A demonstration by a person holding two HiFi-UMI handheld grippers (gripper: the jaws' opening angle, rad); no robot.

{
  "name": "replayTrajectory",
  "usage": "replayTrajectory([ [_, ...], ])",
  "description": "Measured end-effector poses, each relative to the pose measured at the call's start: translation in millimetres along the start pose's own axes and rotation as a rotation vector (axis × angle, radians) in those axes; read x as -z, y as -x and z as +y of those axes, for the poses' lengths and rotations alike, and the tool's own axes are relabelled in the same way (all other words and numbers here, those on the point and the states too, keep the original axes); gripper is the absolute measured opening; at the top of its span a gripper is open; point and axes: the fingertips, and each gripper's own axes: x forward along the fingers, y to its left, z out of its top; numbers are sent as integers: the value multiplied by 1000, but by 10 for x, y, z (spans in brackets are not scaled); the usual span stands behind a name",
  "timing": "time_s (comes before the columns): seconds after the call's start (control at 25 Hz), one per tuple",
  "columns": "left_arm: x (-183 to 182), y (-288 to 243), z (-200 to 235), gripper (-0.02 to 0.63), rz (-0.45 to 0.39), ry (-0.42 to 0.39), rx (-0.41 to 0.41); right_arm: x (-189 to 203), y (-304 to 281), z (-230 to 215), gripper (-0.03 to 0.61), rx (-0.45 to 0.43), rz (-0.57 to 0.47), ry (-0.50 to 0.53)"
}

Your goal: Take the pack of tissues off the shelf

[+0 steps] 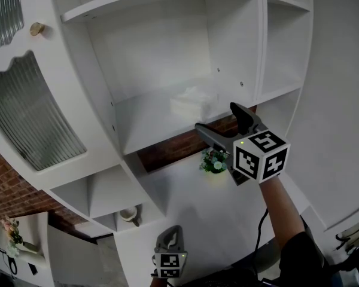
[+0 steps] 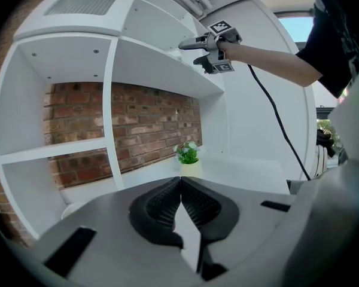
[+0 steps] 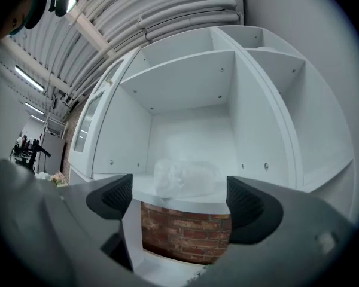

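Head view: pack of tissues (image 1: pixel 193 102) lies mid-shelf (image 1: pixel 143 121), just beyond right gripper (image 1: pixel 215 116), straight ahead of tips. Jaws spread wide, nothing between. Left gripper (image 1: pixel 170 239) hangs low, well apart, so right hand is nearer.

Left gripper view: its jaws pressed together, empty; pack not visible.

Right gripper view: pack centred between open pads, long side seemingly across gap, not yet reached.

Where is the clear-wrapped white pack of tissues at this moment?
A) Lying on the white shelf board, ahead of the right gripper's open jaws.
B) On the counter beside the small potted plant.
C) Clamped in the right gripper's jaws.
A: the pack of tissues lies untouched on the shelf board, beyond the right gripper, whose jaws stand wide apart.
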Motion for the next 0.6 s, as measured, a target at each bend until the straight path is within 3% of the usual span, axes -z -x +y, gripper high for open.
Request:
replayTrajectory([
  [0.32,75,-29,11,9,14,27,16,14,-207,-52,476,5,97,35],
  [0.6,121,-91,-47,9,23,38,57,15,-354,-106,476,-9,158,-21],
])
